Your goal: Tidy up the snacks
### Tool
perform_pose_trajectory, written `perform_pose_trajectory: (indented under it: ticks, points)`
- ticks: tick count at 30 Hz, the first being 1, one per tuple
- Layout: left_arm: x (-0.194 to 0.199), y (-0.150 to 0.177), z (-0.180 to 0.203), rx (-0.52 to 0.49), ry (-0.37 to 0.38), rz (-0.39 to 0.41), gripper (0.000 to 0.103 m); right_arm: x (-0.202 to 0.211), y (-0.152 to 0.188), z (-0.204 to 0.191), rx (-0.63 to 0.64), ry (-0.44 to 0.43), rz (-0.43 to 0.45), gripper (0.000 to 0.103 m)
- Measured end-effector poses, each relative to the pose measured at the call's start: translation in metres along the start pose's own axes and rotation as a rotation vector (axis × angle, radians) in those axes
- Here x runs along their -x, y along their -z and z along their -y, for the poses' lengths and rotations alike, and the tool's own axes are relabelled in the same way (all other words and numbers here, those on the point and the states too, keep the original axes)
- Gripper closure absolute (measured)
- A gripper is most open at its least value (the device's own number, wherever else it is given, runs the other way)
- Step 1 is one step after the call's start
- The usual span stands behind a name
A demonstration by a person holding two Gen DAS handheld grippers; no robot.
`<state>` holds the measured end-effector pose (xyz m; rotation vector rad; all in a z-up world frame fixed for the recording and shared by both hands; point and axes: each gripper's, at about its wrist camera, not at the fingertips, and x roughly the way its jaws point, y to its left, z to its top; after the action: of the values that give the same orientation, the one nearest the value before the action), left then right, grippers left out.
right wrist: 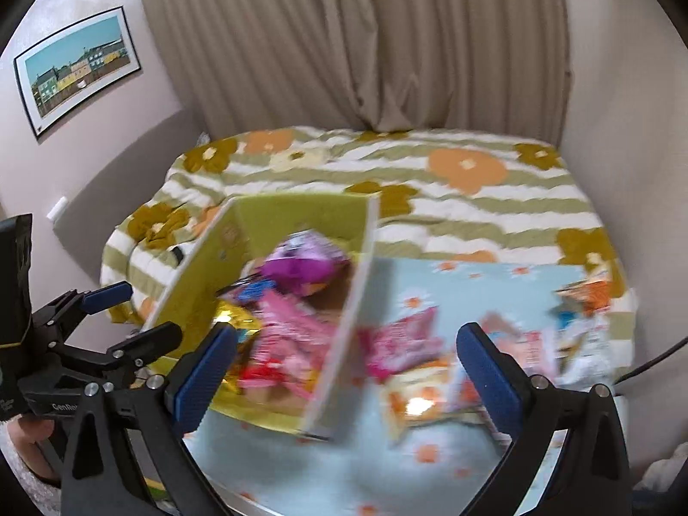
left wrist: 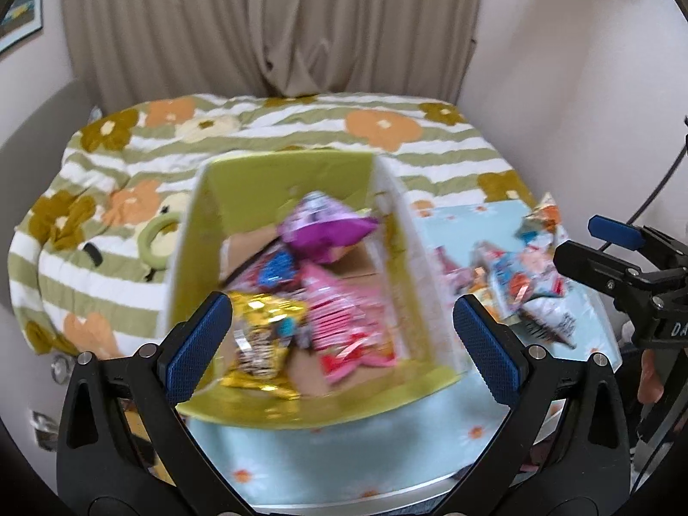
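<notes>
A green cardboard box [left wrist: 279,176] stands on the table, open at the top. Inside lie a purple bag [left wrist: 322,228], a pink pack [left wrist: 344,322], a gold pack [left wrist: 262,344] and a blue-red pack [left wrist: 275,271]. My left gripper [left wrist: 344,344] hovers open over the box's near side, nothing between its pads. To the right of the box lie several loose snack packs [right wrist: 404,339], among them an orange bag [right wrist: 589,292]. My right gripper [right wrist: 348,370] stands open and unloaded above the box's right wall [right wrist: 344,344] and those packs. Both views are motion-blurred.
The table wears a light blue flowered cloth [left wrist: 344,451]. Behind it is a bed with a green-striped flowered quilt [right wrist: 473,215], then a beige curtain [right wrist: 365,43]. A framed picture [right wrist: 77,69] hangs on the left wall. A cable [left wrist: 671,172] runs at the right.
</notes>
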<state>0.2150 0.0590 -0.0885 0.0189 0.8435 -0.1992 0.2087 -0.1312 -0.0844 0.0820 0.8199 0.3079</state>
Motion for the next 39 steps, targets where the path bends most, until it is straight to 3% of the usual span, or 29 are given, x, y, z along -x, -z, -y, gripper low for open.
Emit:
perform_pose_trajectory:
  ticks: [7, 13, 17, 24, 39]
  points:
    - [-0.021, -0.009, 0.097, -0.081, 0.042, 0.005, 0.001, 0.037, 0.009, 0.097, -0.028, 0.070, 0.009, 0.001]
    - [-0.049, -0.009, 0.166, -0.131, 0.070, -0.014, 0.001, 0.050, 0.023, 0.165, -0.023, 0.080, -0.023, 0.001]
    - [-0.074, -0.006, 0.205, -0.233, 0.085, -0.053, 0.001, 0.047, 0.034, 0.202, -0.010, 0.053, -0.065, 0.001]
    - [-0.112, -0.005, 0.232, -0.408, 0.091, -0.151, 0.001, 0.023, 0.055, 0.235, 0.026, 0.021, -0.114, 0.001]
    - [-0.206, -0.011, 0.256, -0.815, 0.236, -0.342, 0.002, -0.063, 0.067, 0.263, 0.114, 0.007, -0.292, 0.001]
